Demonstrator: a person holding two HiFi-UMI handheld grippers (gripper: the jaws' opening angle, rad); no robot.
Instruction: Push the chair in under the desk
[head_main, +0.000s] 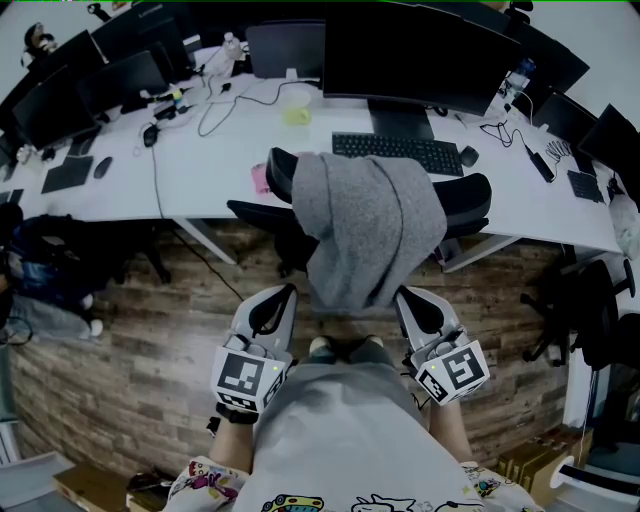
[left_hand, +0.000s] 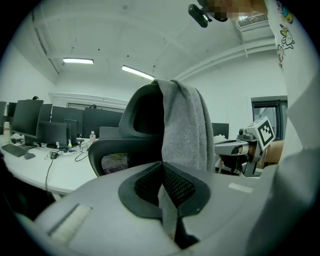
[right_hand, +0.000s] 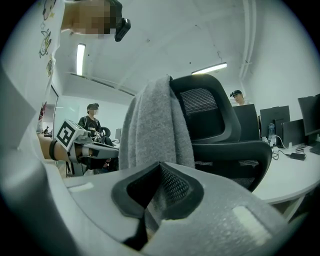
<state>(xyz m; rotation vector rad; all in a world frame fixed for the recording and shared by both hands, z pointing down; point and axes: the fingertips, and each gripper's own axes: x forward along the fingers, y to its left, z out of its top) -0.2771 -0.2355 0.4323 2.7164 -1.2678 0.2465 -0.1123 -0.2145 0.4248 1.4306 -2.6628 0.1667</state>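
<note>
Chair (head_main: 470, 195) | head view: an uneven push could swivel it against the desk (head_main: 210, 170); black, grey sweater (head_main: 365, 225) draped over its back, at the desk edge, not fully under; your left gripper (head_main: 287, 292) and right gripper (head_main: 404, 294) sit on its far-from-desk side | left gripper view: jaws together, empty; tips may slip on loose cloth | right gripper view: jaws together, empty

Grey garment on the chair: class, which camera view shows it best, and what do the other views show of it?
The head view: the grey garment shows nearly whole from above, draped over the back of the chair. The left gripper view and the right gripper view each show only its upper part, from one side.
</note>
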